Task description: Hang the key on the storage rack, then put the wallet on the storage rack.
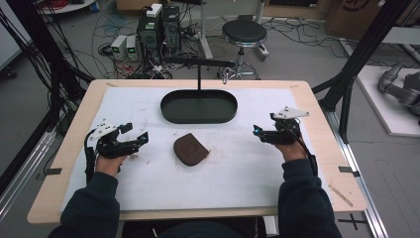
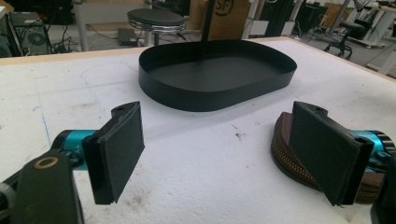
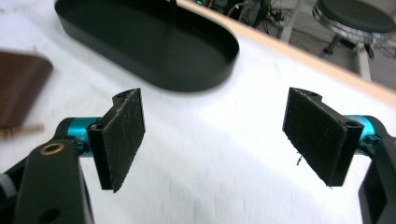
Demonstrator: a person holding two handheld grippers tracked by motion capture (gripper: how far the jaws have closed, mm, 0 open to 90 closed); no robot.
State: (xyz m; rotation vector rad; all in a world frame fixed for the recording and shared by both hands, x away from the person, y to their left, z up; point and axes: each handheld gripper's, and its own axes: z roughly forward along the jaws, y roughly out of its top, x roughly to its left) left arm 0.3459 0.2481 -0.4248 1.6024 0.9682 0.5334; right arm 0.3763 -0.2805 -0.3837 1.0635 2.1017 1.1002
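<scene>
A brown zipped pouch [image 1: 189, 148] lies flat in the middle of the white mat. Behind it stands a black oval tray [image 1: 171, 111] with an upright post [image 1: 199, 75] and crossbar. My left gripper [image 1: 140, 135] hovers left of the pouch, open, nothing between its pads [image 2: 122, 147]; the pouch [image 2: 283, 150] sits just behind its right-hand pad. My right gripper [image 1: 257, 131] hovers right of the pouch, open and empty, its pads [image 3: 123, 135] wide apart; the pouch [image 3: 18, 86] lies off to its left and the tray [image 3: 93, 33] ahead.
The mat [image 1: 233, 173] covers a wooden table [image 1: 69, 153]. Beyond the far edge are a black stool [image 1: 243, 33], computer boxes [image 1: 158, 27] and cables on the floor. Black frame posts [image 1: 356, 64] stand at the table's right.
</scene>
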